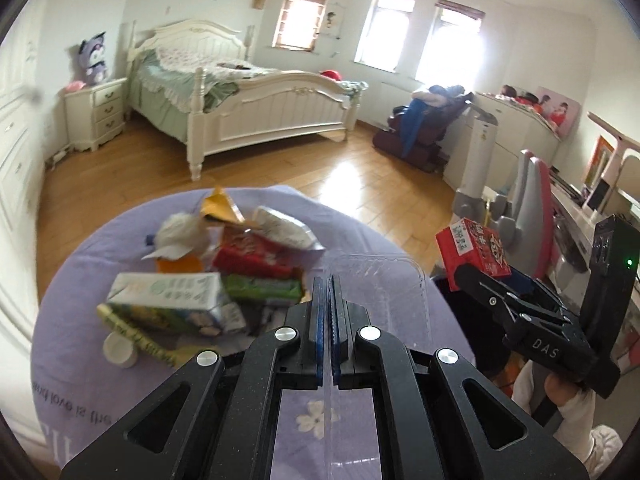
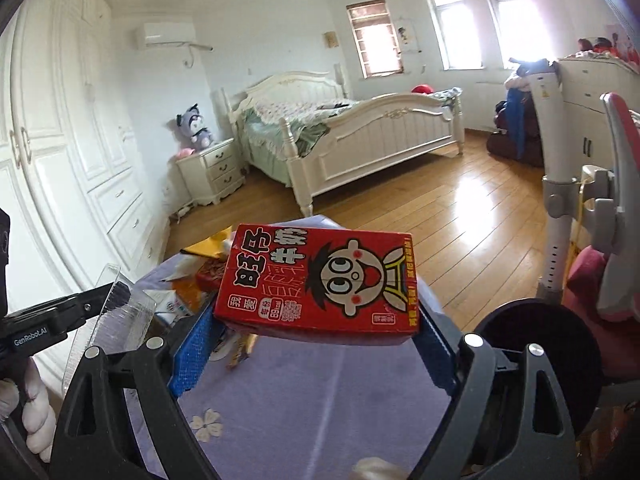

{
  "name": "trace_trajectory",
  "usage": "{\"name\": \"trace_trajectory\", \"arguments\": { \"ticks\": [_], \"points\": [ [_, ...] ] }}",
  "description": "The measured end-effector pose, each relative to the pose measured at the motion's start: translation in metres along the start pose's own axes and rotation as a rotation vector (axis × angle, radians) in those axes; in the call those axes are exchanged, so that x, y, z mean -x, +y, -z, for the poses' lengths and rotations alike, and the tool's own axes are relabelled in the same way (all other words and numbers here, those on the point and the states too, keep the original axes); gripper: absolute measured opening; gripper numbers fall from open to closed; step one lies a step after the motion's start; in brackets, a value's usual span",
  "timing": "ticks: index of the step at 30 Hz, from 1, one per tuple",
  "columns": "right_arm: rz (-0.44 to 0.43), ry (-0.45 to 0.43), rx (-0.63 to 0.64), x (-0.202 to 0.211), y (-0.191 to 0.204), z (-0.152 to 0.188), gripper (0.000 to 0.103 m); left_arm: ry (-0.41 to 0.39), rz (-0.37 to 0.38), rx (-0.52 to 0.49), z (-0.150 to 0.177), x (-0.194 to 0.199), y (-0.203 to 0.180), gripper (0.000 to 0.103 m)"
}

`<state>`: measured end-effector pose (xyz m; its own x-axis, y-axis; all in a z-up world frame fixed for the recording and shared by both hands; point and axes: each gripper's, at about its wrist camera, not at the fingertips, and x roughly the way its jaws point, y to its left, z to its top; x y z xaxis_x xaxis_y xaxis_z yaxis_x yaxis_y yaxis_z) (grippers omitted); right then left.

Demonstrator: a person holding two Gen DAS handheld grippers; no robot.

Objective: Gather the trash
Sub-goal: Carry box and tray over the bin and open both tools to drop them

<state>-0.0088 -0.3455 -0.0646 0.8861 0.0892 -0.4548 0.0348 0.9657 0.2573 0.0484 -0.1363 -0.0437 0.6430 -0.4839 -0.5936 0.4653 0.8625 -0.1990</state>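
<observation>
My left gripper [image 1: 329,284] is shut, pinching the edge of a clear plastic container [image 1: 376,280] held over the purple tablecloth [image 1: 100,392]. The right wrist view shows that same container [image 2: 116,320] hanging from the left gripper [image 2: 120,292]. My right gripper [image 2: 314,316] is shut on a red milk carton [image 2: 320,280] with a cartoon face, its blue pads [image 2: 196,332] pressing both ends. That carton [image 1: 472,252] is lifted off the table, to the right. A pile of trash lies on the cloth: a green-and-white carton [image 1: 168,300], a red wrapper [image 1: 252,258], a tissue [image 1: 180,232].
A black bin [image 2: 540,344] stands beside the table at the right, under the right gripper. A grey and pink chair [image 2: 616,200] is behind it. A white bottle cap [image 1: 118,350] lies near the pile. Wooden floor and a white bed [image 1: 248,104] lie beyond.
</observation>
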Motion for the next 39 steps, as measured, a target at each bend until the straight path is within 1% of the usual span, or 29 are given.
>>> {"name": "trace_trajectory", "arguments": {
  "ticks": [4,7,12,15,20,27,32,39],
  "points": [
    [0.085,-0.034,-0.023,0.011,-0.037,-0.004,0.086,0.003,0.061,-0.071,-0.017,-0.030,-0.049,0.004],
    [0.144,-0.035,-0.044,0.013,-0.063,-0.002,0.086,0.018,0.112,-0.114,-0.024,-0.056,-0.083,0.004],
    [0.223,-0.012,-0.104,0.012,-0.108,0.009,0.086,0.066,0.179,-0.153,-0.028,-0.105,-0.128,0.004],
    [0.265,0.011,-0.133,0.011,-0.128,0.018,0.086,0.104,0.218,-0.148,-0.029,-0.135,-0.146,0.004],
    [0.313,0.059,-0.177,0.007,-0.157,0.033,0.086,0.164,0.274,-0.129,-0.025,-0.175,-0.166,0.004],
    [0.348,0.134,-0.237,-0.005,-0.187,0.056,0.086,0.259,0.305,-0.123,-0.014,-0.232,-0.193,0.004],
    [0.365,0.169,-0.268,-0.008,-0.201,0.068,0.086,0.298,0.304,-0.130,-0.007,-0.260,-0.206,0.004],
    [0.371,0.191,-0.291,-0.010,-0.211,0.076,0.086,0.337,0.308,-0.147,0.001,-0.281,-0.221,0.004]
  ]
}}
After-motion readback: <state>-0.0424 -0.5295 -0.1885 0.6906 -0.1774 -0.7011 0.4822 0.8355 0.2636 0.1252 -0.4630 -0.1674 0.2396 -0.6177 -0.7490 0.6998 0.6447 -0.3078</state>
